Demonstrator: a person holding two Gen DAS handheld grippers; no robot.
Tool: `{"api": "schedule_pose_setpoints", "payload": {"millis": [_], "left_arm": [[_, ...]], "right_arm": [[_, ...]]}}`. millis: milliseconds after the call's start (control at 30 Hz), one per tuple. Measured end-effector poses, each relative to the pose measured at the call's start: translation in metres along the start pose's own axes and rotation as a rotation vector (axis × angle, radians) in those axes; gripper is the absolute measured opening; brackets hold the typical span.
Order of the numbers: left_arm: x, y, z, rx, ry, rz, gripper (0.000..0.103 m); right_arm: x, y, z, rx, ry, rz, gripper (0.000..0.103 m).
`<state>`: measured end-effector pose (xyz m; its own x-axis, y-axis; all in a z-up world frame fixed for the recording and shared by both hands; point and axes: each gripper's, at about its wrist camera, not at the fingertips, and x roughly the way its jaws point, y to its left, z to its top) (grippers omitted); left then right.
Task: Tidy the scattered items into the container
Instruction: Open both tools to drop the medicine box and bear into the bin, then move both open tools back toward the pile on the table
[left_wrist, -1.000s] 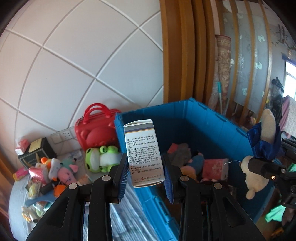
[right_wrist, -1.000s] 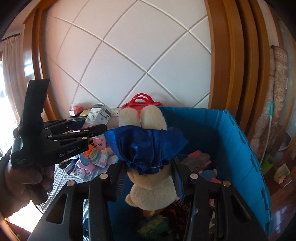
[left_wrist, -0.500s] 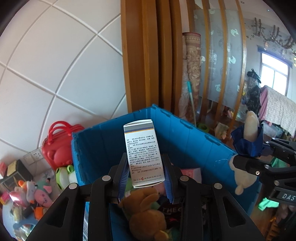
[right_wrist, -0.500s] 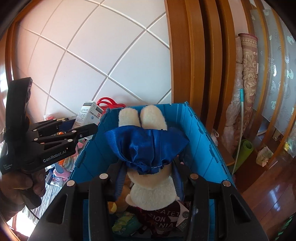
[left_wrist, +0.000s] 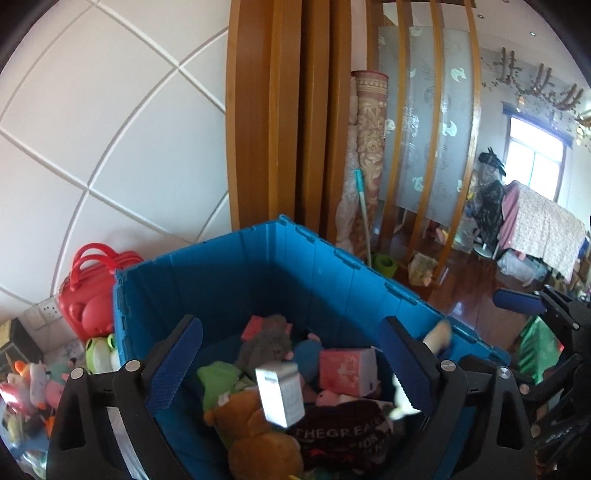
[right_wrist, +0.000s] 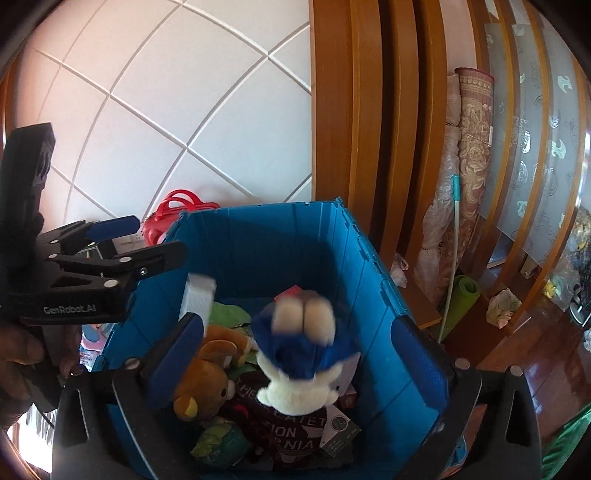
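We see the crate (left_wrist: 332, 280) standing before the panelled wall (left_wrist: 110, 147), the toy bag (left_wrist: 88, 295) just left of it. Inside lie a bear (left_wrist: 255, 435), a box (left_wrist: 347, 369) farther right, and a dark printed cloth (left_wrist: 340, 435) between them.

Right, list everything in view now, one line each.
crate: one, blue, centre.
white box: one, blurred, over the crate's contents, touching neither pad.
cream plush in blue dress: one, blurred, over the crate, free of the pads.
brown bear: one, in crate.
pink box: one, in crate.
red bag: one, beside crate.
frog plush: one, green, outside crate.
rolled rug: one, patterned, against wooden slats.
left gripper: black, blue pads, jaws opening.
right gripper: same, opening.
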<state>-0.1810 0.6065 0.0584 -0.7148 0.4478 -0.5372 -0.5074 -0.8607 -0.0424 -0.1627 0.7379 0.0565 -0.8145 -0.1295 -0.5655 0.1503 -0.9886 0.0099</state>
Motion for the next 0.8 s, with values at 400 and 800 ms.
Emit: {"api": "schedule_pose_setpoints", "payload": {"millis": [400, 800], "left_arm": [[-0.032, 0.071, -0.044, -0.108, 0.045, 0.163, 0.097], [-0.140, 0.205, -0.143, -0.298, 0.087, 0.437, 0.097]], "right_arm": [[0.011, 0.035, 0.007, -0.015, -0.004, 0.127, 0.103], [0.036, 0.190, 0.014, -0.188, 0.000, 0.410, 0.103]]}}
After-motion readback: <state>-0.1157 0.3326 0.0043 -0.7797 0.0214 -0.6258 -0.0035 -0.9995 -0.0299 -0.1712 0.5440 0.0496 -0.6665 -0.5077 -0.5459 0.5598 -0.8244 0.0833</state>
